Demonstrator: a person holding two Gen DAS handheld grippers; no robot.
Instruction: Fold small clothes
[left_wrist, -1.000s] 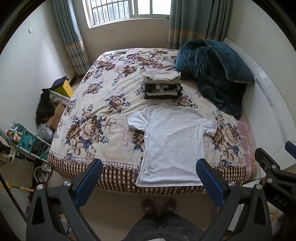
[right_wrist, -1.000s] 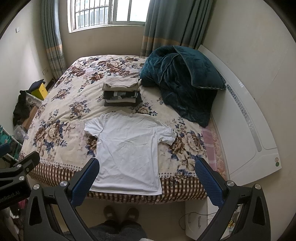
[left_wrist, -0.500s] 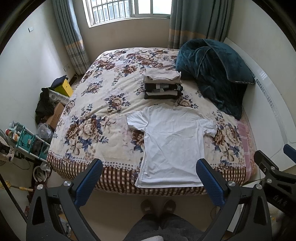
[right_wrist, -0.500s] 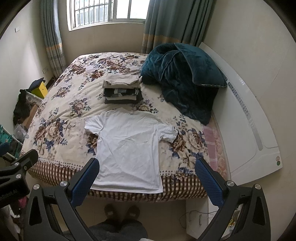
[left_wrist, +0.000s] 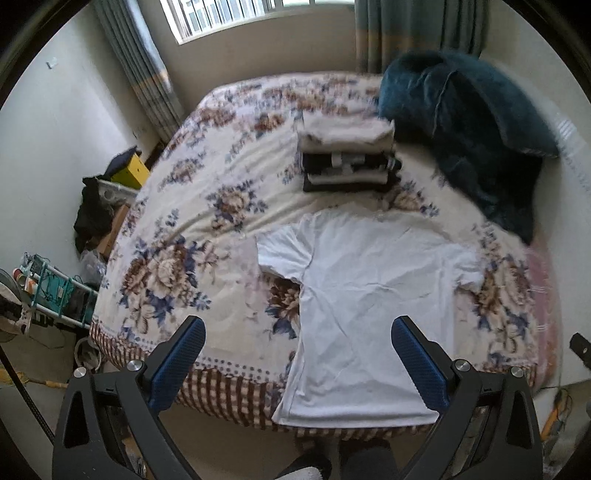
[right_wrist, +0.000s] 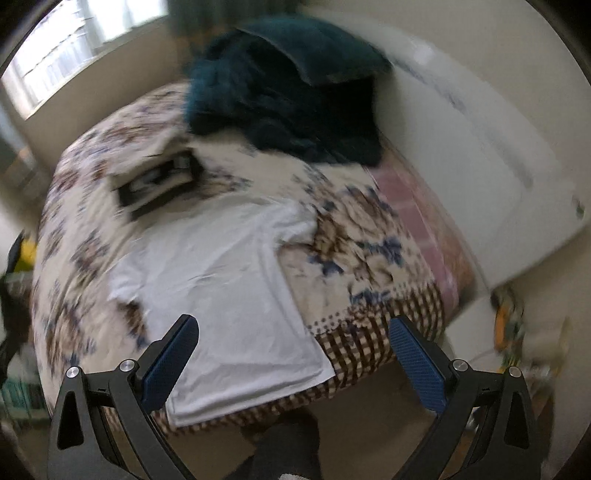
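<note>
A white T-shirt (left_wrist: 369, 295) lies spread flat on the flowered bed, hem at the near edge, collar toward a stack of folded clothes (left_wrist: 347, 158). My left gripper (left_wrist: 299, 365) hangs open above the shirt's lower left side, holding nothing. In the blurred right wrist view the same white T-shirt (right_wrist: 221, 288) lies tilted, and my right gripper (right_wrist: 291, 362) stands open over its lower right corner and the bed's edge, also holding nothing. The stack of folded clothes (right_wrist: 155, 177) shows beyond it.
A dark teal blanket (left_wrist: 469, 136) is heaped at the bed's far right beside a white headboard (right_wrist: 480, 177). Boxes, a bag and a teal rack (left_wrist: 55, 291) crowd the floor on the left. The person's feet (left_wrist: 340, 461) stand at the near bed edge.
Both grippers have come closer to the bed, so the shirt looks larger. The right wrist view has swung and rolled to the right and is now blurred. Both stay open.
</note>
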